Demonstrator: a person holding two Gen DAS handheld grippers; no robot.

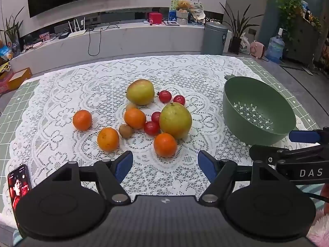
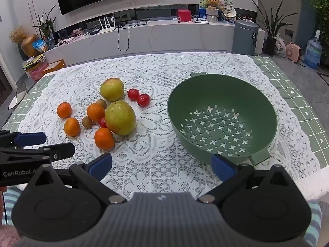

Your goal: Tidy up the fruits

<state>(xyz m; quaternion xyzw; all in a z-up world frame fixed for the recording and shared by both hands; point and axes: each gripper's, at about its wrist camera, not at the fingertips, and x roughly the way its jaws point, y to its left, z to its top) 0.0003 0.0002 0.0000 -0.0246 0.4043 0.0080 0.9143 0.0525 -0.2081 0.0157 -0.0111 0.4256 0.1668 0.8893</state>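
Note:
A cluster of fruit lies on the lace cloth: two yellow-green pears (image 1: pixel 175 121) (image 1: pixel 140 92), several oranges (image 1: pixel 165 145) (image 1: pixel 108 139), small red tomatoes (image 1: pixel 151 128) and a brown kiwi (image 1: pixel 125 131). A green colander (image 1: pixel 259 111) stands empty to the right; it also shows in the right wrist view (image 2: pixel 222 121). My left gripper (image 1: pixel 165 165) is open and empty just in front of the nearest orange. My right gripper (image 2: pixel 161 164) is open and empty between the fruit (image 2: pixel 120 117) and the colander's near side.
A phone (image 1: pixel 18 187) lies at the table's near left corner. The lace cloth (image 1: pixel 181 72) covers a green checked table (image 2: pixel 304 94). Beyond the far edge stand a grey bin (image 1: pixel 214 38), plants and a TV shelf.

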